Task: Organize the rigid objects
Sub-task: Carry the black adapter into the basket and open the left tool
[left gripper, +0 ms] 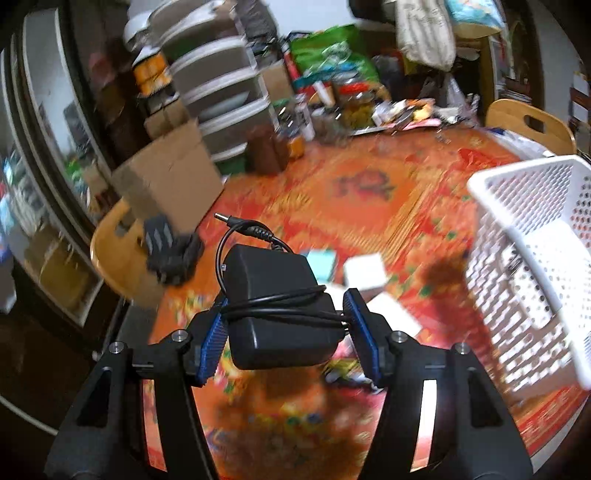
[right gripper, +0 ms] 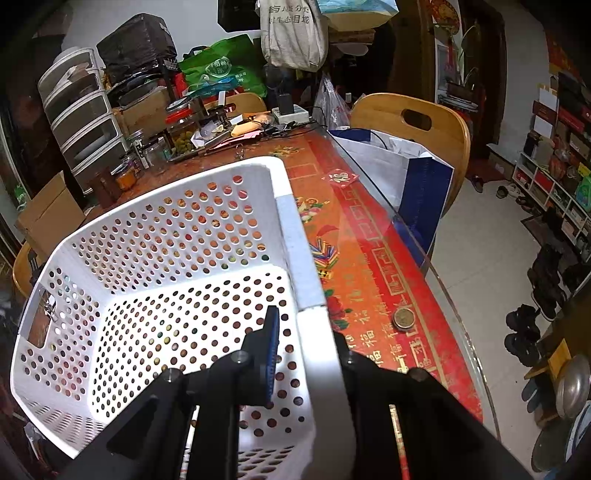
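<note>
Now the left gripper (left gripper: 284,325) has the black power adapter (left gripper: 277,306) squarely between its blue pads (left gripper: 212,343), its cable (left gripper: 258,301) wound round the body and the barrel plug (left gripper: 225,218) sticking out ahead. The jaws are only partly spread, pinching the adapter's two sides, and it hangs clear above the near part of the table (left gripper: 369,206), whose cloth is red and orange. The left wrist view is smeared with blur. Beneath the adapter, small white and pale blue boxes (left gripper: 364,271) lie on the cloth, and another black adapter (left gripper: 170,251) sits at the table's left edge.

Over on the right, the white perforated basket (right gripper: 173,236) stands tilted on the table, and the right gripper (right gripper: 306,354) is pressed together on its near right rim, one finger inside, one outside.

Writing: a red diamond sticker (right gripper: 340,177) near the table's right edge shows 福, the same character repeats in gold along the cloth's border, and the hanging canvas bag (right gripper: 291,33) carries print too small to read.
</note>
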Tool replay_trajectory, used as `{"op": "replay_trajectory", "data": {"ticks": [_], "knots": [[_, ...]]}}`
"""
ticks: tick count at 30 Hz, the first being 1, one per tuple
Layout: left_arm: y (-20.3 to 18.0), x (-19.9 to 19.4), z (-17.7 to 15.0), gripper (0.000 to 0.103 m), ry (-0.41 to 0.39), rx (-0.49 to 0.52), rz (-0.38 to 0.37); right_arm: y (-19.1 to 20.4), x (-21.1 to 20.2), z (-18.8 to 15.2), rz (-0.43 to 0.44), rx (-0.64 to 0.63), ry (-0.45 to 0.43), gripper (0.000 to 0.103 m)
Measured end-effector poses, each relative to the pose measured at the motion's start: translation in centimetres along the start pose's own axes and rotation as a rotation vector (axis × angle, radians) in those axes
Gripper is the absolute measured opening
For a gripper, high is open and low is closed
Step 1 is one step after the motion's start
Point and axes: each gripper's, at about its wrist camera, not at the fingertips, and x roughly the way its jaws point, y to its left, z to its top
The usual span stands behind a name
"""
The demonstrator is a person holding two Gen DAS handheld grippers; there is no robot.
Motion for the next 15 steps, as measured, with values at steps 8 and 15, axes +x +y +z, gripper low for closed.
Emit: {"op": "replay_trajectory", "data": {"ticks": [8, 15], "knots": [[-6.9, -3.0, 6.2, 0.057, -0.068, 0.145, -0.062, 0.0, 0.2, 0.0, 0.007, -0.005, 0.001, 0.014], [-16.0, -2.4, 8.9, 0.057, -0.004, 0.357, -0.133, 0.1, 0.3, 0.1, 0.020, -0.006, 0.005, 0.014]]}}
